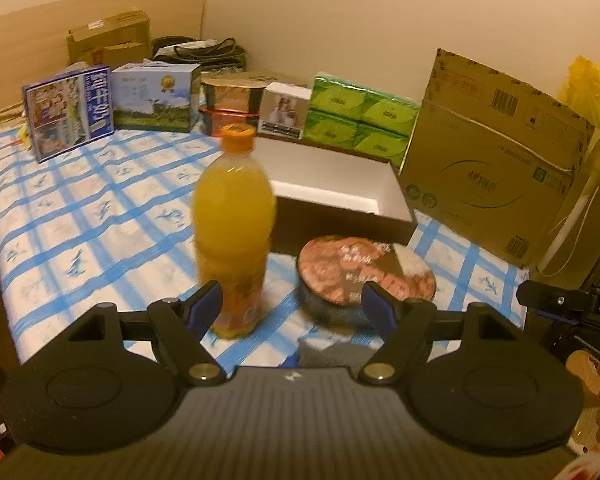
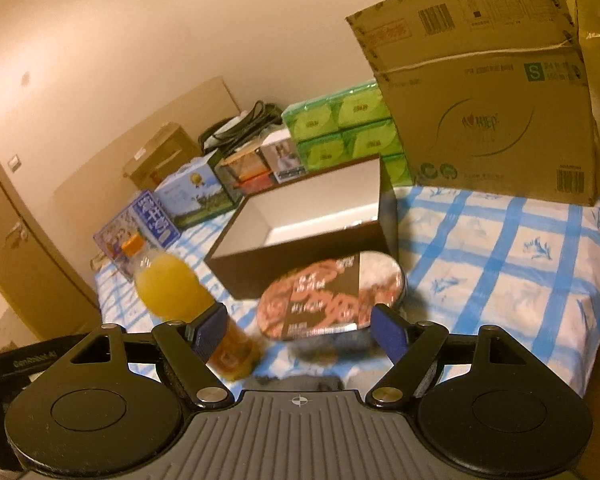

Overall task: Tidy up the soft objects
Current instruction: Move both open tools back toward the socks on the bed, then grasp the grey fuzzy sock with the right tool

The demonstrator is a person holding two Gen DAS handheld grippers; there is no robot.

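Note:
Green tissue packs (image 1: 360, 116) (image 2: 340, 128) are stacked at the back of the bed, behind an open dark box with a white inside (image 1: 340, 184) (image 2: 312, 216). An orange juice bottle (image 1: 232, 232) (image 2: 180, 296) stands upright in front of the box, with a round lidded food bowl (image 1: 366, 272) (image 2: 332, 296) to its right. My left gripper (image 1: 292, 306) is open, with the bottle just beyond its left finger. My right gripper (image 2: 300, 330) is open too. The bowl lies just ahead of its fingertips, and nothing is gripped.
A blue-checked sheet (image 1: 100, 208) (image 2: 500, 248) covers the bed. A large cardboard box (image 1: 492, 160) (image 2: 492, 100) stands at the right. Printed cartons (image 1: 68, 112) (image 1: 156, 96), a small white box (image 1: 284, 112) and stacked trays (image 1: 232, 104) line the back. A yellow bag (image 1: 592, 88) is at the far right.

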